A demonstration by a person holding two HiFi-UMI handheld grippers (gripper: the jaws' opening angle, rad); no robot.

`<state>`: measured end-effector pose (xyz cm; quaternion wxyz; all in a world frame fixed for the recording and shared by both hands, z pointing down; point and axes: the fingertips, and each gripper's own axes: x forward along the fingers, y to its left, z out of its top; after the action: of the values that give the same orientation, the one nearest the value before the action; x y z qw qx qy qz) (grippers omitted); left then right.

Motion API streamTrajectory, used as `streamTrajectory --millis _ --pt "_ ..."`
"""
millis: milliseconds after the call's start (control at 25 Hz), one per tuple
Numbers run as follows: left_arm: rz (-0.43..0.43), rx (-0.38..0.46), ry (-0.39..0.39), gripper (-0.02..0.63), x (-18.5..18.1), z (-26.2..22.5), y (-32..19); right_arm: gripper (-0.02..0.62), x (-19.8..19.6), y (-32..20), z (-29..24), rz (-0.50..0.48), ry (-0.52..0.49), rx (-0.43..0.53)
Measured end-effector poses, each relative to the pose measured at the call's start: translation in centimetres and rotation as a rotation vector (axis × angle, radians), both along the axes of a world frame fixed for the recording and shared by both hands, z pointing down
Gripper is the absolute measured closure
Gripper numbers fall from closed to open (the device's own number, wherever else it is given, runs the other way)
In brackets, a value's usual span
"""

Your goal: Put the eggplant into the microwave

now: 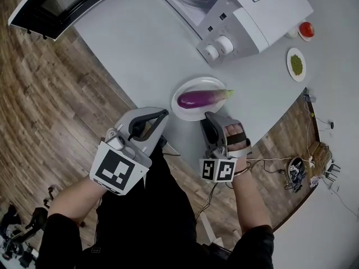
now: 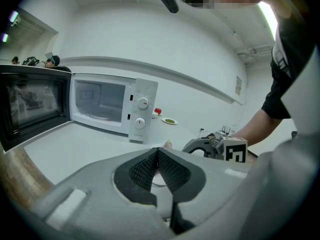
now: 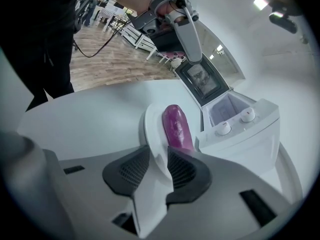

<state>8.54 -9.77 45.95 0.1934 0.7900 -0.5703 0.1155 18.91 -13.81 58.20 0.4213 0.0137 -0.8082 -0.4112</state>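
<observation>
A purple eggplant [image 1: 199, 98] [image 3: 176, 126] lies on a white plate [image 1: 185, 88] [image 3: 150, 129] on the white table, in front of the white microwave [image 1: 247, 21] [image 2: 100, 106] [image 3: 250, 134]. The microwave's door [image 1: 56, 4] [image 2: 30, 104] stands swung wide open. My right gripper [image 1: 208, 117] [image 3: 159, 156] is at the plate's near rim, and its jaws are shut on that rim. My left gripper [image 1: 162, 116] [image 2: 157, 151] hovers just left of the plate, shut and holding nothing. Its tips point toward the microwave.
A small dish of green stuff [image 1: 296, 65] [image 2: 170, 121] and a red round thing [image 1: 306, 29] [image 2: 158, 111] sit to the right of the microwave. The table's curved edge runs close in front of me. Cables and gear [image 1: 303, 170] lie on the wooden floor.
</observation>
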Motion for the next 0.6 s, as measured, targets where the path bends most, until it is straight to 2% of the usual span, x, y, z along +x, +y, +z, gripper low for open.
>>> streamTrajectory --millis 600 --pt "0.015 0.003 0.002 0.598 -1.3 0.0 1.1 0.476 -4.5 0.7 -0.3 0.136 -0.014 0.016"
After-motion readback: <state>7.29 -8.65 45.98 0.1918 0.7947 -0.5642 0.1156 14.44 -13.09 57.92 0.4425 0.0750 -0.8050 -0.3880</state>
